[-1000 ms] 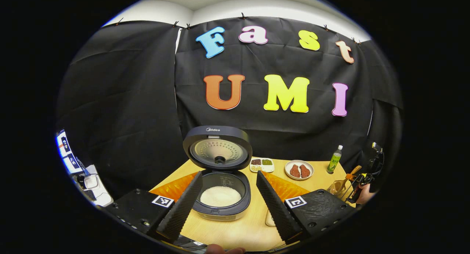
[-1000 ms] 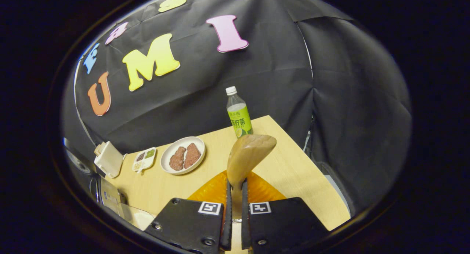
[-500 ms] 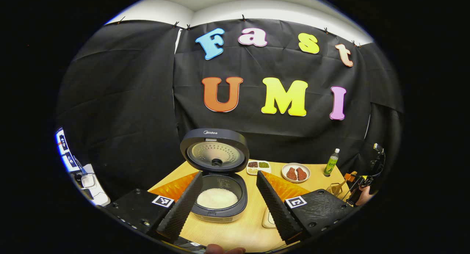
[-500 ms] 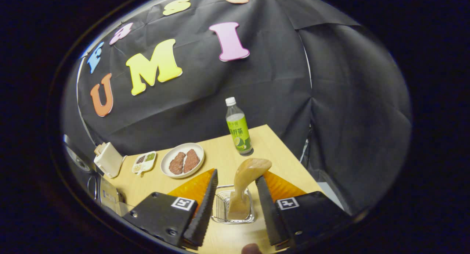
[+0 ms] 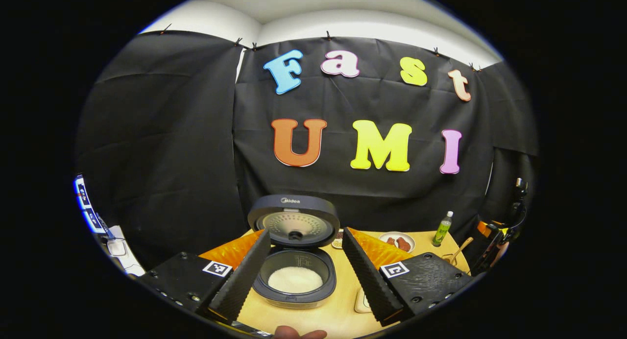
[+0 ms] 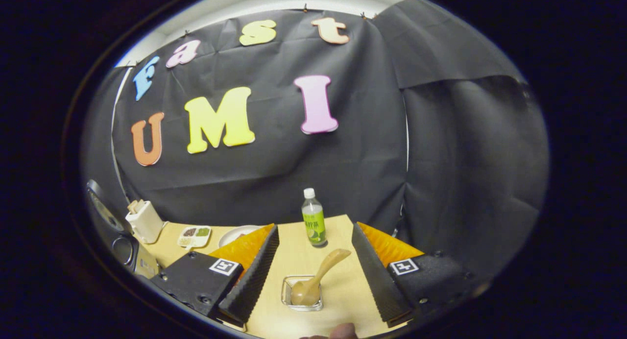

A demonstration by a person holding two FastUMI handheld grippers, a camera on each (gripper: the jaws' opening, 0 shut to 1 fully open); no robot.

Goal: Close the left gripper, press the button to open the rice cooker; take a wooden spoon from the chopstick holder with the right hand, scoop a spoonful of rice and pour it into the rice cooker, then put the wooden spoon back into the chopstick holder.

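The rice cooker (image 5: 295, 285) stands with its lid (image 5: 294, 220) raised and white rice in the pot, just beyond my left gripper (image 5: 304, 233), which is open and holds nothing. The wooden spoon (image 6: 321, 273) stands in the wire chopstick holder (image 6: 286, 296), leaning to the right. My right gripper (image 6: 314, 228) is open above and behind the holder, apart from the spoon. In the left gripper view the spoon (image 5: 459, 253) shows at the table's right end, with the right gripper (image 5: 490, 246) and a hand beside it.
A green bottle (image 6: 313, 225) stands behind the holder near the table's far edge. A plate of meat (image 5: 399, 242), a small divided dish (image 6: 194, 235) and a white container (image 6: 145, 220) sit further left. A pale flat item (image 5: 361, 302) lies right of the cooker.
My right gripper opened, let go of the spoon into the holder and drew back and up. My left gripper pulled back a little from the cooker, still open.
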